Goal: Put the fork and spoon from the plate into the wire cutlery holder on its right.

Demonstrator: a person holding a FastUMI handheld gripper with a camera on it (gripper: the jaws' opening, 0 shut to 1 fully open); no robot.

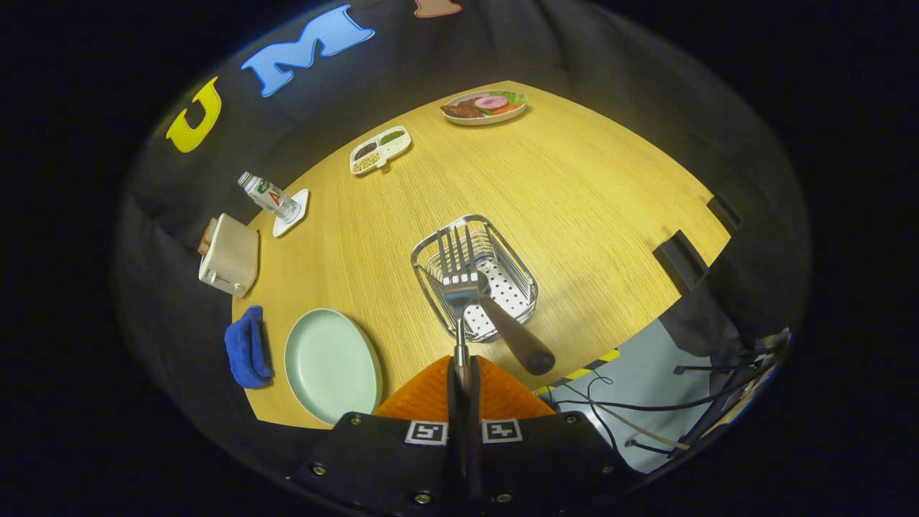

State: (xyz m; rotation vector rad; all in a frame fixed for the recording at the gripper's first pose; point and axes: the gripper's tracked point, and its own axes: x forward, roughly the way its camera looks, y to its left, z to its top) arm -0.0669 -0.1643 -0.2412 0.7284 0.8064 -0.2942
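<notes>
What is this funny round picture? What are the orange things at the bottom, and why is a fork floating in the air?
The picture comes from a small camera riding on a hand-held gripper, a tool with two orange fingers that a person carries. The camera looks forward along those fingers, so they show at the bottom, and its lens bends everything round.

The fork is not floating: both fingers are squeezed shut on its handle, holding it over the wire cutlery holder on a wooden table. Something with a brown handle already leans in the holder, probably the spoon.

Beside the holder is a pale green plate, then a blue cloth. Further off sit a cream toaster, a small bottle lying on a white coaster, a divided dish of beans, and a plate of toy food.
</notes>
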